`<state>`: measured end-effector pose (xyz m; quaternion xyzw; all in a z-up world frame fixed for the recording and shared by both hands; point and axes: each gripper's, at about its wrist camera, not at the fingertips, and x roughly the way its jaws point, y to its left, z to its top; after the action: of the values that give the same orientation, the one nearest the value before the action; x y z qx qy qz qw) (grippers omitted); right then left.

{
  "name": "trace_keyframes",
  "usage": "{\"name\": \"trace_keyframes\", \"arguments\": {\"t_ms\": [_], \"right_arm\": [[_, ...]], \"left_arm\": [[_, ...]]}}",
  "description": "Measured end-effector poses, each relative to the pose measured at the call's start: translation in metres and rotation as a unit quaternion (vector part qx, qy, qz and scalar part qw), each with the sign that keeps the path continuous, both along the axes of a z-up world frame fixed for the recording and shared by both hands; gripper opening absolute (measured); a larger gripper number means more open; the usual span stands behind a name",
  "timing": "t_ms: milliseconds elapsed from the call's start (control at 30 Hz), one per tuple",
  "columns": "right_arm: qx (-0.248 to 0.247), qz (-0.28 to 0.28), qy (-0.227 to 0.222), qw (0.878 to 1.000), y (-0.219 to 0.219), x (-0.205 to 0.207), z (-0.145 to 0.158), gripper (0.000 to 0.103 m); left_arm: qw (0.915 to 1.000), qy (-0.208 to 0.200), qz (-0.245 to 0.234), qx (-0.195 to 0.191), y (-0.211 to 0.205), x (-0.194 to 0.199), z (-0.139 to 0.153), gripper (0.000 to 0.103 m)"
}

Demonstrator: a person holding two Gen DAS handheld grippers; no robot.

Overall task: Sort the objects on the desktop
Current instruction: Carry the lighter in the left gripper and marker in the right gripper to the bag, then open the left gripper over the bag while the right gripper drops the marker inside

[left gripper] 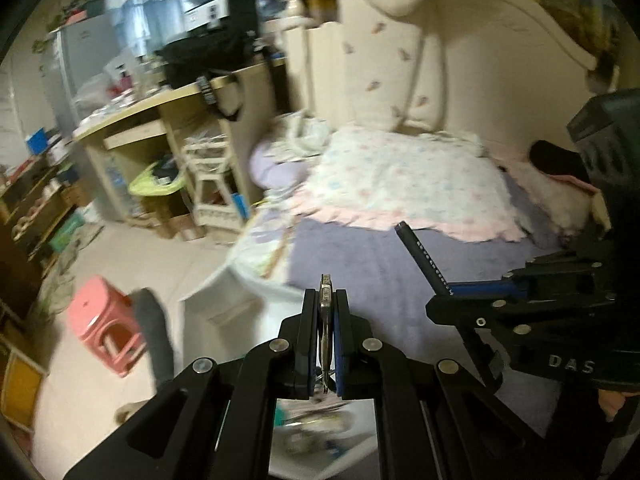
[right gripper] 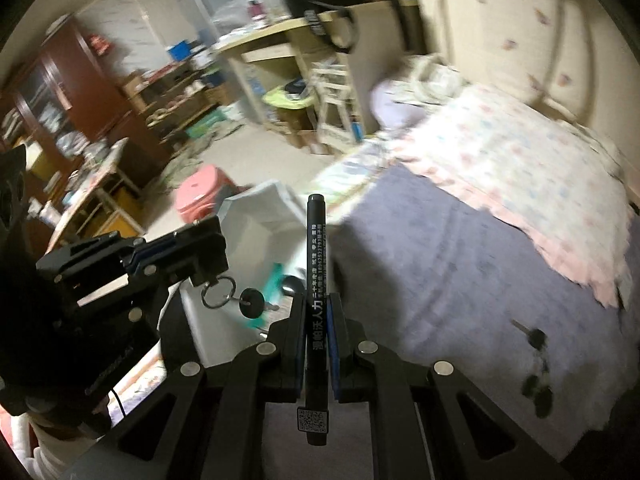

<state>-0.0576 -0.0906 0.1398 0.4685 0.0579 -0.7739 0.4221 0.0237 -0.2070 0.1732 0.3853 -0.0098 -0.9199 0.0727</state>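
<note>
Both grippers are loaded: left gripper (left gripper: 327, 320) is clamped on a key (left gripper: 326, 312), its ring (right gripper: 218, 291) dangling below, and right gripper (right gripper: 317, 320) pinches a pen (right gripper: 316, 248) upright. They hang over the white bin (right gripper: 256, 216), probably for dropping off.

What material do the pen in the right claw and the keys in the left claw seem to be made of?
The pen looks like matte black plastic: an even dull barrel with white print and little glare. The keys in the left claw look mixed: a shiny grey ring and blade, probably metal, and a round black head, likely plastic or rubber. The right claw is shut on the pen.
</note>
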Motion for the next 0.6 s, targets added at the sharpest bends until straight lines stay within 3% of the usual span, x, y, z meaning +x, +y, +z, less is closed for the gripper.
{"name": "trace_keyframes", "arguments": {"t_ms": [233, 600], "right_arm": [[-0.026, 0.05, -0.021, 0.998, -0.067, 0.013, -0.005, 0.008], [0.037, 0.035, -0.08, 0.995, -0.102, -0.003, -0.094, 0.008]], "left_arm": [[0.9989, -0.036, 0.025, -0.014, -0.034, 0.006, -0.024, 0.007], [0.9953, -0.093, 0.017, 0.021, -0.053, -0.017, -0.122, 0.007]]}}
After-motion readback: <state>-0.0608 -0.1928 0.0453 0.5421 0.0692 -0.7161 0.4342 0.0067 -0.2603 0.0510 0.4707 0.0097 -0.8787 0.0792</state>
